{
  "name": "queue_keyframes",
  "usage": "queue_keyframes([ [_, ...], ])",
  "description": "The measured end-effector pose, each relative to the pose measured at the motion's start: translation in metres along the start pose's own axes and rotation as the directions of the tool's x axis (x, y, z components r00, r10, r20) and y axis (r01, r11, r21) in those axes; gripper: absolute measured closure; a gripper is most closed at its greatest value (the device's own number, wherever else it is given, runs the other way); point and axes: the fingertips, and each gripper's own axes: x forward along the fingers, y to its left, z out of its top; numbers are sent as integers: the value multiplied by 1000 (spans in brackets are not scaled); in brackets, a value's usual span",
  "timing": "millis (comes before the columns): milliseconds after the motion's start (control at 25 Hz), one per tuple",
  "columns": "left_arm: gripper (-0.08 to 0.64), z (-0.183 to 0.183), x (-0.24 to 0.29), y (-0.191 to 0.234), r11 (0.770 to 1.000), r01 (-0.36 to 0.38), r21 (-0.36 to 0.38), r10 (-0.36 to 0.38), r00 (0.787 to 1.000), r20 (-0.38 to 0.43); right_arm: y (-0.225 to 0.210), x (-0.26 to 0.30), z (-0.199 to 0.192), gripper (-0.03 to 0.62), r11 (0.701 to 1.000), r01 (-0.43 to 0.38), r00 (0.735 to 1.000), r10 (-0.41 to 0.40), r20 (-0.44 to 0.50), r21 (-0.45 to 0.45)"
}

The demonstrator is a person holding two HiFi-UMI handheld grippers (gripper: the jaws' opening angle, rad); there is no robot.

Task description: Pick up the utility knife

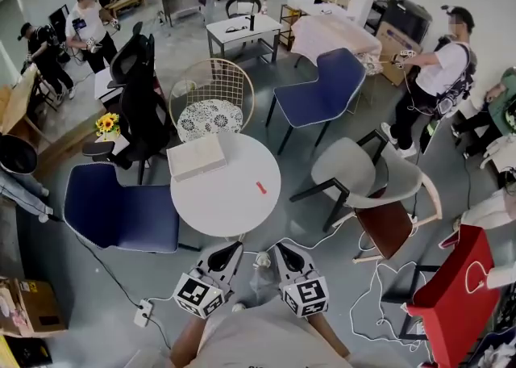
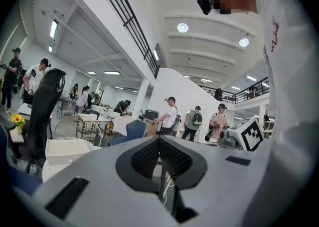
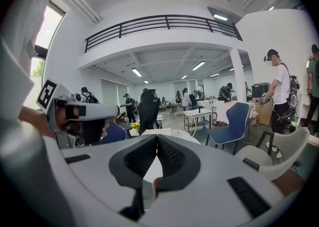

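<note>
In the head view the utility knife [image 1: 260,188], small and red, lies on the right half of the round white table [image 1: 218,205]. Both grippers hover side by side just off the table's near edge, pointing towards it. The left gripper [image 1: 234,249] and the right gripper [image 1: 282,248] each have their jaws together, nothing between them. In the left gripper view the left gripper [image 2: 159,139] shows its pads meeting at the tips. In the right gripper view the right gripper [image 3: 157,138] is shut too, with the white tabletop [image 3: 149,169] seen beyond it.
A flat white box [image 1: 196,156] lies on the table's far left. Chairs ring the table: a blue one [image 1: 121,213] at left, a black office chair [image 1: 141,108], a wire chair [image 1: 211,100], a grey one [image 1: 363,177] at right. Cables and a power strip [image 1: 143,312] lie on the floor.
</note>
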Motion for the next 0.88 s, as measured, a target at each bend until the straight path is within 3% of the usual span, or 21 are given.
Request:
queue_keyframes([
  [280,546,27,53,34,1000,-18,23,18,1000,2,-46,47,30,575,1000,-17,999,17,33,7],
  [880,546,42,136,79,998,-57,22,58,998,-19,-111,121,57,575,997,-77,997,77,27,11],
])
